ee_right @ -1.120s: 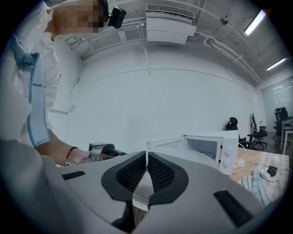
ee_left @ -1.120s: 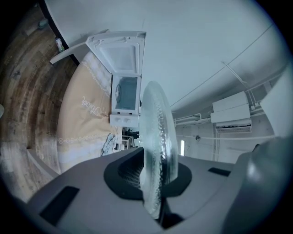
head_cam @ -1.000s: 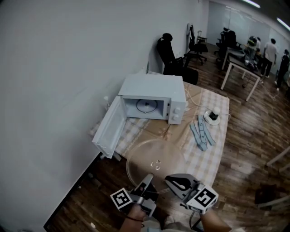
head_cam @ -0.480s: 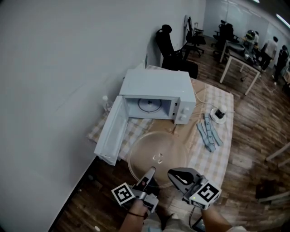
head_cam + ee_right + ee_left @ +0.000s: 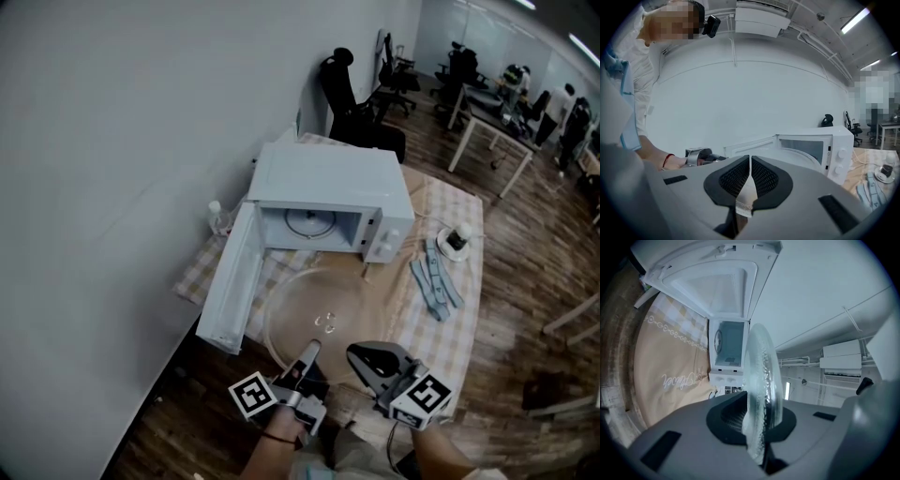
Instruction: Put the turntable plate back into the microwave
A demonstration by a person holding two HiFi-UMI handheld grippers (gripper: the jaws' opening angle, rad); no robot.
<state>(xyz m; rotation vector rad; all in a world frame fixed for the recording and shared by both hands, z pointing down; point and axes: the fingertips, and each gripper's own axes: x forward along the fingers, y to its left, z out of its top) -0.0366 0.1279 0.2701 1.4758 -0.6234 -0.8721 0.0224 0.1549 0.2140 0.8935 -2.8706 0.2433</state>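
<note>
The clear glass turntable plate (image 5: 323, 314) hangs roughly level in front of the white microwave (image 5: 328, 183), above the table. The microwave's door (image 5: 230, 281) swings wide open to the left and the cavity shows a round ring inside. My left gripper (image 5: 309, 352) is shut on the plate's near rim; in the left gripper view the plate (image 5: 761, 376) stands edge-on between the pads of that gripper (image 5: 757, 423). My right gripper (image 5: 361, 354) is shut on the near rim beside it; the right gripper view shows the thin rim pinched at the gripper (image 5: 750, 176), with the microwave (image 5: 820, 145) ahead.
The table wears a checked cloth (image 5: 450, 328). On it lie a blue cloth (image 5: 436, 281) and a small white object on a dish (image 5: 457, 239), right of the microwave. A bottle (image 5: 217, 217) stands by the wall. A black office chair (image 5: 352, 103) and desks stand behind.
Both grippers have carried the plate forward toward the open microwave; the plate now hangs closer to the cavity. The grips on the rim are unchanged.
</note>
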